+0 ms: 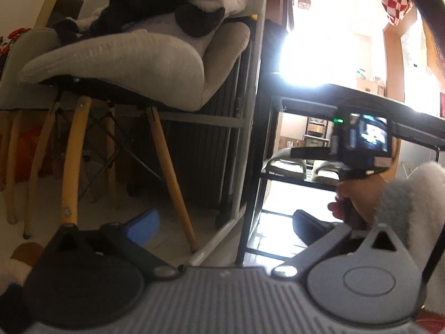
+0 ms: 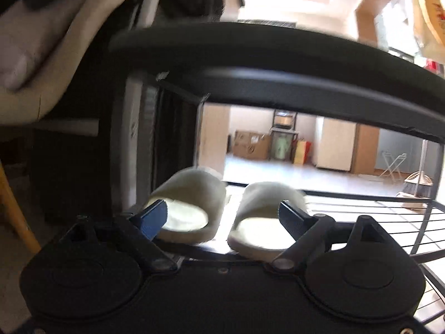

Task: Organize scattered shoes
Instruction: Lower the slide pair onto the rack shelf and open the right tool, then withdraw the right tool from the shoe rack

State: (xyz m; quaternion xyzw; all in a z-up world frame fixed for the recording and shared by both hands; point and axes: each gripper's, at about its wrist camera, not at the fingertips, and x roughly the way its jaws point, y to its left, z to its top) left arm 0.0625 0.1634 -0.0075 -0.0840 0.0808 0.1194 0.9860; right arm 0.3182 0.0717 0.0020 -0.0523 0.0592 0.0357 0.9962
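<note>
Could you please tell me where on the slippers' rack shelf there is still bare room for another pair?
Bare wire shelf lies right of the right slipper, out to the frame's end. The left end is crowded: the left slipper sits there, close beside the right one.

Setting, as I see it from my feeds: a lived-in home. Evidence: upholstered chair (image 1: 144, 64) on wooden legs, heaped with fleece clothing (image 1: 167, 2); black wire shoe rack (image 2: 375, 217) holding pale slippers (image 2: 192, 203); cardboard boxes (image 2: 251, 144), broom (image 2: 417, 185), tiled floor (image 2: 306, 174) beyond.
</note>
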